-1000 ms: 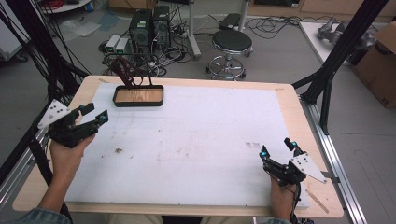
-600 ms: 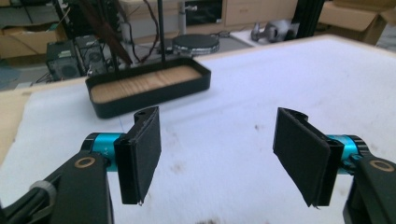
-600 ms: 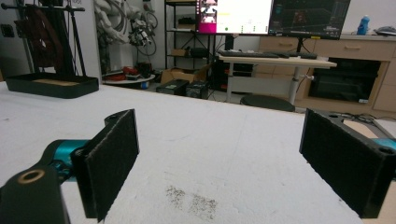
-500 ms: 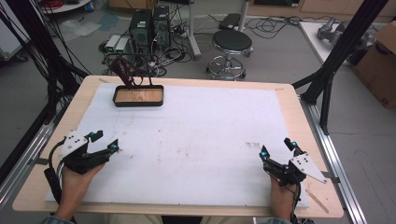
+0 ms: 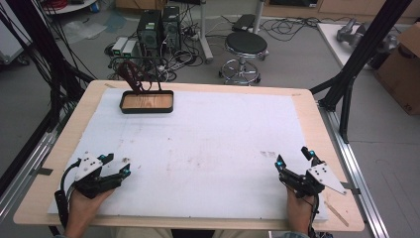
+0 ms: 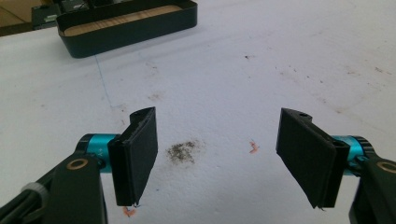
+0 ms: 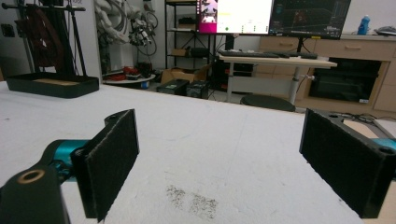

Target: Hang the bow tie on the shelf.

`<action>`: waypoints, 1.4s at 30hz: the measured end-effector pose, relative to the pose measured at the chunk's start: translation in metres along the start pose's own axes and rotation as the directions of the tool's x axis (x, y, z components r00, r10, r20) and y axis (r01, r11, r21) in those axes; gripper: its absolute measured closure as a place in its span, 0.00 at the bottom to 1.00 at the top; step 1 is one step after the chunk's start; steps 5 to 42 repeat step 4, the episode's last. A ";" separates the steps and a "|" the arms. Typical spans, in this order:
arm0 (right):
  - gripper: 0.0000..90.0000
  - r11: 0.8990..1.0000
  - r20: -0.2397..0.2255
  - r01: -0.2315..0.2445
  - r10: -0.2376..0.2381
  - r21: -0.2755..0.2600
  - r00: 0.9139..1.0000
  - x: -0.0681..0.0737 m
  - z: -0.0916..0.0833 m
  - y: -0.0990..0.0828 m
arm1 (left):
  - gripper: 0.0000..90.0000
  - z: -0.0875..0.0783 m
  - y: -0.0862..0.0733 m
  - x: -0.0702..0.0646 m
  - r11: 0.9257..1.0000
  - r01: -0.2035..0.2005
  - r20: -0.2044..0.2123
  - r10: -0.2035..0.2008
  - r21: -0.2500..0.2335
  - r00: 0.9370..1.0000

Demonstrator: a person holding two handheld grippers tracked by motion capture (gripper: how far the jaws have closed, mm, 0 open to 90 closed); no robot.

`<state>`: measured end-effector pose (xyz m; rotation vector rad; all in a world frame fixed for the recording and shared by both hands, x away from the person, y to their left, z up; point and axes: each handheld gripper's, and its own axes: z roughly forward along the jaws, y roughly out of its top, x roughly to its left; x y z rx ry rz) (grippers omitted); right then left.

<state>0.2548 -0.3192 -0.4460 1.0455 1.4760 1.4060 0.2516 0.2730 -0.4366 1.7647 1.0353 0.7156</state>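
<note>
Black felt pads spread wide on left gripper (image 5: 115, 166) and right gripper (image 5: 292, 156), nothing between. Left now drawn back to near table edge, lower than a second ago. Dark tray (image 5: 147, 102) far off, untouched; likely resting pose.

No text, label, brand or number can be read anywhere.

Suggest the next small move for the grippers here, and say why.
Probably reach the left gripper forward toward the dark tray at the far left of the table. Both it and the right gripper are open with nothing between the jaws, and the tray is the nearest thing to act on.
</note>
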 end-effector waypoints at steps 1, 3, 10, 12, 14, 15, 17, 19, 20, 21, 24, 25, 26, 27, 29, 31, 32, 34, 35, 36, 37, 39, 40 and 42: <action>0.12 1.000 0.000 -0.003 0.003 0.001 1.000 0.000 0.000 0.000 | 0.33 0.000 0.000 0.000 1.000 0.001 0.000 -0.001 0.000 1.000; 0.12 1.000 0.000 -0.003 0.003 0.000 1.000 0.000 0.000 0.000 | 0.33 0.000 -0.001 0.000 1.000 -0.002 -0.003 0.002 0.002 1.000; 0.12 1.000 0.000 -0.002 0.002 0.000 1.000 0.000 0.000 0.000 | 0.33 0.001 -0.001 0.001 1.000 -0.003 0.000 0.003 0.006 1.000; 0.12 1.000 0.000 -0.002 0.002 0.000 1.000 0.000 0.000 0.000 | 0.33 0.001 -0.001 0.001 1.000 -0.003 0.000 0.003 0.006 1.000; 0.12 1.000 0.000 -0.002 0.002 0.000 1.000 0.000 0.000 0.000 | 0.33 0.001 -0.001 0.001 1.000 -0.003 0.000 0.003 0.006 1.000; 0.12 1.000 0.000 -0.002 0.002 0.000 1.000 0.000 0.000 0.000 | 0.33 0.001 -0.001 0.001 1.000 -0.003 0.000 0.003 0.006 1.000; 0.12 1.000 0.000 -0.002 0.002 0.000 1.000 0.000 0.000 0.000 | 0.33 0.001 -0.001 0.001 1.000 -0.003 0.000 0.003 0.006 1.000; 0.12 1.000 0.000 -0.002 0.002 0.000 1.000 0.000 0.000 0.000 | 0.33 0.001 -0.001 0.001 1.000 -0.003 0.000 0.003 0.006 1.000; 0.12 1.000 0.000 -0.002 0.002 0.000 1.000 0.000 0.000 0.000 | 0.33 0.001 -0.001 0.001 1.000 -0.003 0.000 0.003 0.006 1.000; 0.12 1.000 0.000 -0.002 0.002 0.000 1.000 0.000 0.000 0.000 | 0.33 0.001 -0.001 0.001 1.000 -0.003 0.000 0.003 0.006 1.000; 0.12 1.000 0.000 -0.002 0.002 0.000 1.000 0.000 0.000 0.000 | 0.33 0.001 -0.001 0.001 1.000 -0.003 0.000 0.003 0.006 1.000; 0.12 1.000 0.000 -0.002 0.002 0.000 1.000 0.000 0.000 0.000 | 0.33 0.001 -0.001 0.001 1.000 -0.003 0.000 0.003 0.006 1.000; 0.12 1.000 0.000 -0.002 0.002 0.000 1.000 0.000 0.000 0.000 | 0.33 0.001 -0.001 0.001 1.000 -0.003 0.000 0.003 0.006 1.000; 0.12 1.000 0.000 -0.002 0.002 0.000 1.000 0.000 0.000 0.000 | 0.33 0.001 -0.001 0.001 1.000 -0.003 0.000 0.003 0.006 1.000; 0.12 1.000 0.000 -0.002 0.002 0.000 1.000 0.000 0.000 0.000 | 0.33 0.001 -0.001 0.001 1.000 -0.003 0.000 0.003 0.006 1.000; 0.12 1.000 0.000 -0.002 0.002 0.000 1.000 0.000 0.000 0.000 | 0.33 0.001 -0.001 0.001 1.000 -0.003 0.000 0.003 0.006 1.000; 0.12 1.000 0.000 -0.002 0.002 0.000 1.000 0.000 0.000 0.000 | 0.33 0.001 -0.001 0.001 1.000 -0.003 0.000 0.003 0.006 1.000; 0.12 1.000 0.000 -0.002 0.002 0.000 1.000 0.000 0.000 0.000 | 0.33 0.001 -0.001 0.001 1.000 -0.003 0.000 0.003 0.006 1.000; 0.12 1.000 0.000 -0.002 0.002 0.000 1.000 0.000 0.000 0.000 | 0.33 0.001 -0.001 0.001 1.000 -0.003 0.000 0.003 0.006 1.000; 0.12 1.000 0.000 -0.002 0.002 0.000 1.000 0.000 0.000 0.000 | 0.33 0.001 -0.001 0.001 1.000 -0.003 0.000 0.003 0.006 1.000; 0.12 1.000 0.000 -0.002 0.002 0.000 1.000 0.000 0.000 0.000 | 0.33 0.001 -0.001 0.001 1.000 -0.003 0.000 0.003 0.006 1.000; 0.12 1.000 0.000 -0.002 0.002 0.000 1.000 0.000 0.000 0.000 | 0.33 0.001 -0.001 0.001 1.000 -0.003 0.000 0.003 0.006 1.000; 0.12 1.000 0.000 -0.002 0.002 0.000 1.000 0.000 0.000 0.000 | 0.33 0.001 -0.001 0.001 1.000 -0.003 0.000 0.003 0.006 1.000; 0.12 1.000 0.000 -0.002 0.002 0.000 1.000 0.000 0.000 0.000 | 0.33 0.001 -0.001 0.001 1.000 -0.003 0.000 0.003 0.006 1.000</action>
